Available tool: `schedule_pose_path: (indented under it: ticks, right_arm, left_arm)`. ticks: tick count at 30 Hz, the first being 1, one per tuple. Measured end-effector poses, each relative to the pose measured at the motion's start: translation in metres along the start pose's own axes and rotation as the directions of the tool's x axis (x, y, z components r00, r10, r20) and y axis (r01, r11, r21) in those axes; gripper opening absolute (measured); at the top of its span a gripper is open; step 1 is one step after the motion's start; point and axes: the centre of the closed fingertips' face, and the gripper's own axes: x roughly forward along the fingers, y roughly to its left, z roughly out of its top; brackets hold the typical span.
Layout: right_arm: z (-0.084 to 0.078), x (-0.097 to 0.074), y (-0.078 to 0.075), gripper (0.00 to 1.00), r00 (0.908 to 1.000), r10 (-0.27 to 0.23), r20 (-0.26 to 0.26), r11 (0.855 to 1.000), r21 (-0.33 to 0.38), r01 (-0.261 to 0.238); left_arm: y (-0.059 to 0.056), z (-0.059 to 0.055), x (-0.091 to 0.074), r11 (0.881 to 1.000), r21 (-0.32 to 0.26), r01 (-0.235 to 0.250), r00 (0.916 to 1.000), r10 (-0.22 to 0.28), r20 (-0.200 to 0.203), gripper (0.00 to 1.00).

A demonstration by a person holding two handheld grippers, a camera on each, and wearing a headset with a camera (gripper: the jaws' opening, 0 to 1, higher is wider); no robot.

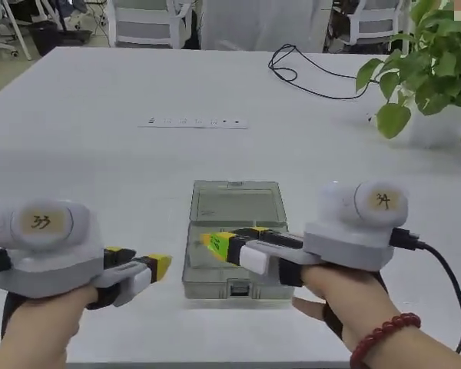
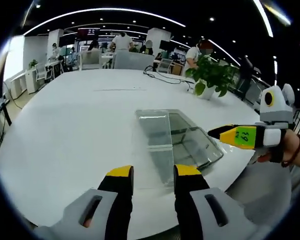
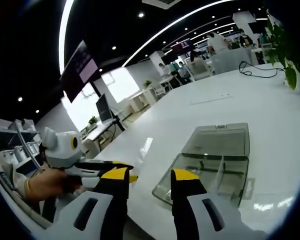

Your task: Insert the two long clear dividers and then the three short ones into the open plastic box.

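While the person stands at a white surface (image 1: pixel 77 138), an open plastic box (image 1: pixel 207 286) of clear grey plastic lies at the near middle, its lid (image 1: pixel 237 201) folded flat away from the viewer. The left claw (image 1: pixel 155 267) hovers just left of the box, and its own view shows its yellow-tipped jaws spread with nothing between them. The right claw (image 1: pixel 219 243) reaches over the box's tray from the right. It is likewise released and empty in the right gripper view, where the jaws stand apart above the tray's near edge.

Inside the tray a thin clear upright sheet (image 3: pixel 220 172) shows, possibly a divider already seated, though this is hard to confirm. Farther back on the surface lies a thin pale strip (image 1: pixel 194 121). It may be the loose dividers, but it is too small to tell. A potted plant (image 1: pixel 426 69) and a black cable (image 1: pixel 307 73) sit at the far right.

The dividers are probably light, thin, stiff and slick. Each is best pinched across its flat faces near the middle of its top edge and kept upright. The box looks light enough to slide, so the free claw may need to steady it.
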Motion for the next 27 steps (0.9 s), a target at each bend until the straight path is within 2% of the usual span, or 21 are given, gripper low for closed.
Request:
schedule_pose_path:
  ticks: [4,9,16,27]
  right_arm:
    - [-0.002,0.006,0.006,0.29,0.9998,0.018,0.009,0.999,0.026,-0.018]
    - [-0.002,0.01,0.012,0.26,0.9991,0.028,0.033,0.998,0.054,-0.03]
    - [0.001,0.015,0.017,0.2,0.9972,0.038,0.065,0.991,0.127,-0.046]
    - [0.002,0.016,0.018,0.12,0.996,0.034,0.083,0.979,0.199,-0.05]
  left_arm:
    - [-0.008,0.003,-0.002,1.0,0.011,0.023,0.9993,-0.023,0.031,0.3]
    - [-0.023,0.008,-0.007,0.998,0.001,0.058,0.996,-0.058,0.068,0.3]
    - [-0.037,0.012,-0.009,0.996,0.003,0.086,0.9921,-0.086,0.091,0.3]
    - [-0.051,0.014,-0.012,0.993,0.002,0.12,0.9881,-0.119,0.097,0.3]
